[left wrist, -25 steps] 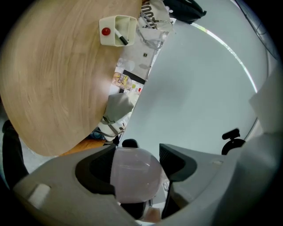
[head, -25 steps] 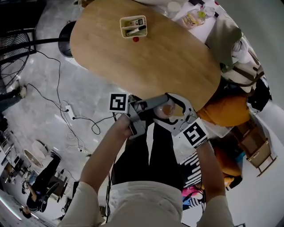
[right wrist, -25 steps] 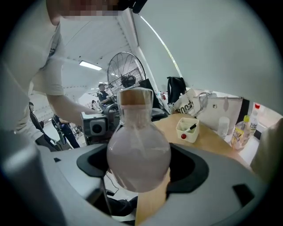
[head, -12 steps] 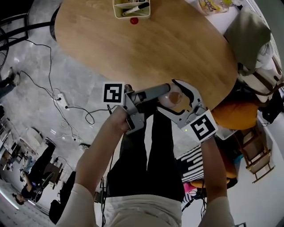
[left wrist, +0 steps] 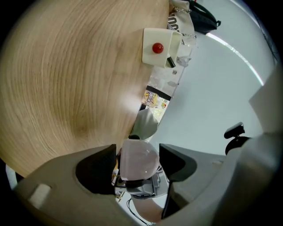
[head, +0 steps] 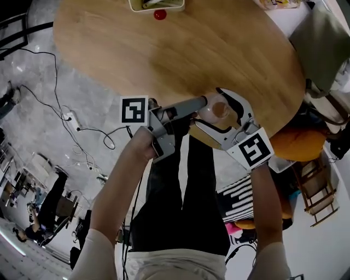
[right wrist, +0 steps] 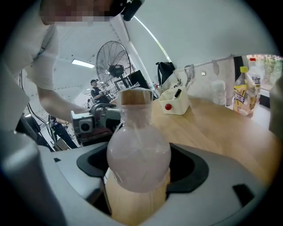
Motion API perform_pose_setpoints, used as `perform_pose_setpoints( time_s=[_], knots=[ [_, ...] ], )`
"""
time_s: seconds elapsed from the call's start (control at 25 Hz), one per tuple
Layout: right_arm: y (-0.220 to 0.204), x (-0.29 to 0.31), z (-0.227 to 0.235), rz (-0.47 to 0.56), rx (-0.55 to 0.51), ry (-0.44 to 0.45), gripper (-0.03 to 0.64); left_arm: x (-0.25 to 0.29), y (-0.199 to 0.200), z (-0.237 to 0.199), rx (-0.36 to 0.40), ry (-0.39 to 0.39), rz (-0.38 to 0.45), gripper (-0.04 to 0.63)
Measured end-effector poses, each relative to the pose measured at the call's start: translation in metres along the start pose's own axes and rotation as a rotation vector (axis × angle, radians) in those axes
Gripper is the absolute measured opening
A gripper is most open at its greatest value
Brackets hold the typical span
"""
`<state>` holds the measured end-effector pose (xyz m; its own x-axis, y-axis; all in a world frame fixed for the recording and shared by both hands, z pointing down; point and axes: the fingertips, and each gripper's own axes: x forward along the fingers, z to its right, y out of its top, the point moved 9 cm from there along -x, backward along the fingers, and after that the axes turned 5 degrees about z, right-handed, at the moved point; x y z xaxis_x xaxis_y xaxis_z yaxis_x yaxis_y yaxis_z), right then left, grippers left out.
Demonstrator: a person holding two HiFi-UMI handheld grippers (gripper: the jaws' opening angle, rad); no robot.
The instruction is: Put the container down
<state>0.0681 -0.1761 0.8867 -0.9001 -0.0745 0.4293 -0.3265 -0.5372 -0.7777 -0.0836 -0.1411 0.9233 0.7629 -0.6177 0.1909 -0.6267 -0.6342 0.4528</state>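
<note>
**Wooden table's near edge: container clamped in the right gripper**

Pale wood fills the top of the head view, an oval table [head: 164, 54] over a grey floor strewn with cables [head: 82, 128]. At the upper frame edge a white box [head: 156, 4] is cut off, so only its near rim and a red ball [head: 159, 15] beside it show. The box's contents cannot be made out from above.

The container [head: 219, 108], a round frosted bottle with a tan cap [right wrist: 136, 98], hangs over the table's near edge. Whether its base touches the wood cannot be told, since the grippers cover it there.

The right gripper [head: 217, 112] has its jaws closed on the container, the dark pads pressed to either side of the round body. A tan part under that body sinks between the pads and is hard to identify.

The left gripper [head: 202, 103] points at the container from the other side. Its jaws stand apart with the pale body between their tips and thin slivers of gap on both sides. Actual contact there is uncertain.

A fan [right wrist: 112, 66] stands in the background, and a yellow-labelled bottle [right wrist: 242, 95] at the table's far side.
</note>
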Motion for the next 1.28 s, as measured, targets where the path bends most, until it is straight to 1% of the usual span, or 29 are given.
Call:
perform_pose_setpoints(
  time_s=[0.16,0.48,0.68,0.8,1.0,1.16,1.28],
  knots=[
    [-0.006,0.006,0.013,0.004,0.016,-0.021,0.388,-0.003,0.007,-0.009,0.001,0.013,0.003,0.298],
    [-0.016,0.018,0.032,-0.026,0.003,-0.062,0.388,-0.02,0.02,-0.019,0.014,0.039,0.034,0.298],
    [-0.018,0.026,0.033,-0.062,-0.017,-0.118,0.388,-0.03,0.025,-0.019,0.027,0.013,0.08,0.298],
    [-0.023,0.03,0.03,-0.081,-0.041,-0.138,0.388,-0.034,0.024,-0.022,0.036,0.008,0.083,0.298],
    [-0.03,0.033,0.029,-0.101,-0.057,-0.151,0.388,-0.037,0.021,-0.026,0.029,0.001,0.088,0.298],
    [-0.037,0.031,0.029,-0.112,-0.056,-0.166,0.388,-0.041,0.018,-0.029,0.033,-0.002,0.095,0.298],
    [-0.043,0.029,0.029,-0.115,-0.036,-0.182,0.388,-0.044,0.016,-0.03,0.038,-0.008,0.097,0.298]
  ],
)
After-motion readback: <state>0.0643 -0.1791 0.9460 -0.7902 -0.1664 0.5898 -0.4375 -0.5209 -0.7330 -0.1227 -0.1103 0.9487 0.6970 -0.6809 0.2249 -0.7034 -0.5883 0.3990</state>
